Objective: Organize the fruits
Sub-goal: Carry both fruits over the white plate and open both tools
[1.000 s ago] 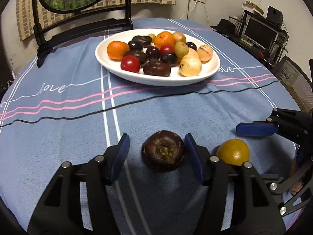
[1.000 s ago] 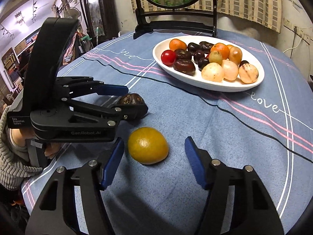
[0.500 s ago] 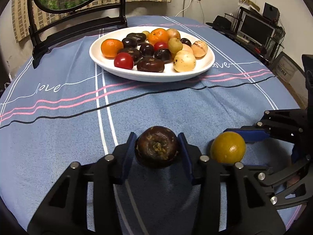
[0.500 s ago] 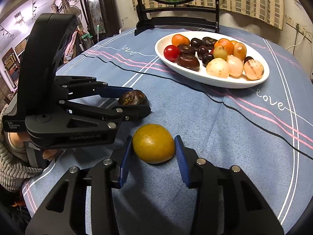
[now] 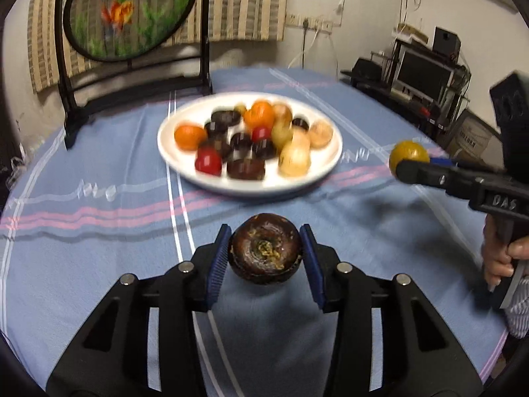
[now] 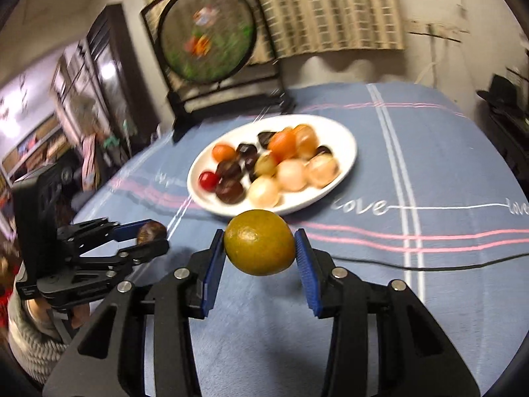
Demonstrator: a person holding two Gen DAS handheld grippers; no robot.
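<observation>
A dark brown round fruit (image 5: pixel 265 252) hangs above the blue tablecloth, and my left gripper (image 5: pixel 265 258) is shut on it, blue pads pressing both sides. In the right wrist view that fruit (image 6: pixel 151 231) shows at the left between the same pads. My right gripper (image 6: pixel 260 248) is shut on a yellow-orange citrus fruit (image 6: pixel 260 241), lifted off the cloth; the citrus (image 5: pixel 409 154) appears at the right of the left wrist view. A white oval plate (image 5: pixel 327 173) holds several fruits: oranges, dark ones, a red one, pale yellow ones. The plate (image 6: pixel 347 165) lies just beyond the citrus.
A round painted screen on a black stand (image 5: pixel 129 13) rises at the table's far edge. A person's hand (image 5: pixel 499 258) grips the right tool. Shelves with electronics (image 5: pixel 426 69) stand off to the right. Striped blue cloth (image 6: pixel 429 198) covers the table.
Both grippers closed on their fruits, then lifted them off the cloth. The right gripper carried the citrus toward the plate and rolled; the left rose with the dark fruit.
</observation>
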